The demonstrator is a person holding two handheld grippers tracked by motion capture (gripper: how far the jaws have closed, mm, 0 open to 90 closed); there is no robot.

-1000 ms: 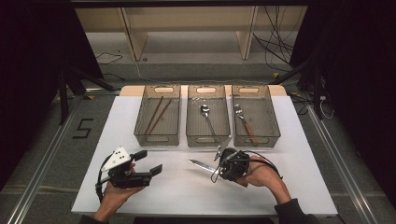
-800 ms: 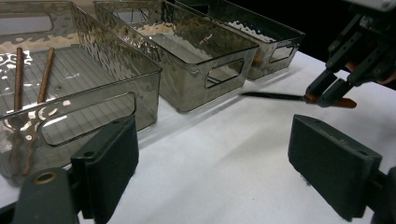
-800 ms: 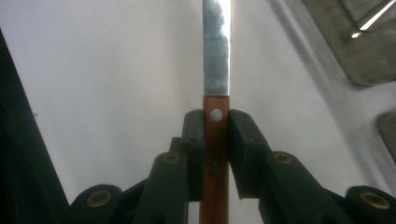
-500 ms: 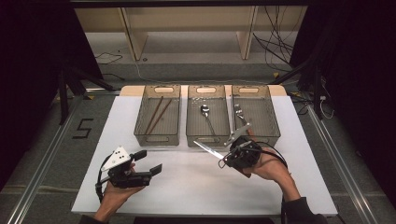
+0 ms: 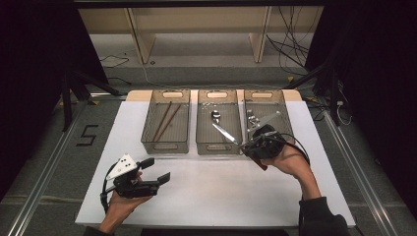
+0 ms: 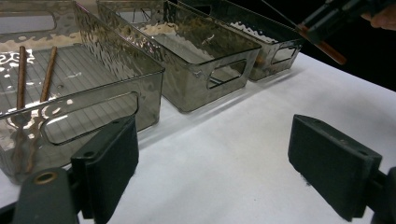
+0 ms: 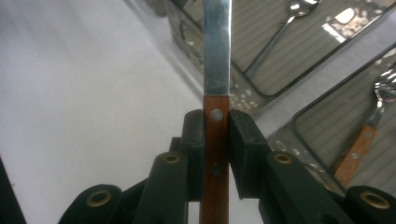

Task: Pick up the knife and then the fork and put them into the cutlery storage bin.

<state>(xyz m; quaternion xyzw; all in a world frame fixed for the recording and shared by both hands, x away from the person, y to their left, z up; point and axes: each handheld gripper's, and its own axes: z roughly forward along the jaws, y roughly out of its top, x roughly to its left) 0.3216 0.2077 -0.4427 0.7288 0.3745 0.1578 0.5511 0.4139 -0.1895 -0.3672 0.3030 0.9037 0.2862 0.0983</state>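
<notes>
The right gripper [image 7: 216, 140] has its jaws squeezed on a knife [image 7: 216, 70] with a brown wooden handle and flat shiny blade, held over the near edge of the middle bin [image 5: 219, 123]. A spoon [image 5: 221, 125] lies inside it, and a fork [image 7: 362, 135] in the right bin [image 5: 268, 113]. The left gripper [image 5: 150, 177] rests wide open, holding nothing, on the white counter [image 5: 206, 191]. Two brown sticks [image 6: 32, 77] lie in the left bin [image 6: 93, 88] — all three bins are clear, wavy plastic.

Counted on the white table [image 5: 206, 196]: three clear grey plastic bins [image 5: 166, 125] in a row; two brown wooden chopsticks [image 5: 162, 120] in the left one; one silver metal spoon [image 5: 222, 127] in the middle one; one wooden-handled steel knife [image 7: 215, 84]; one wooden-handled fork [image 7: 366, 135]; two black two-jaw grippers [image 5: 155, 171].
</notes>
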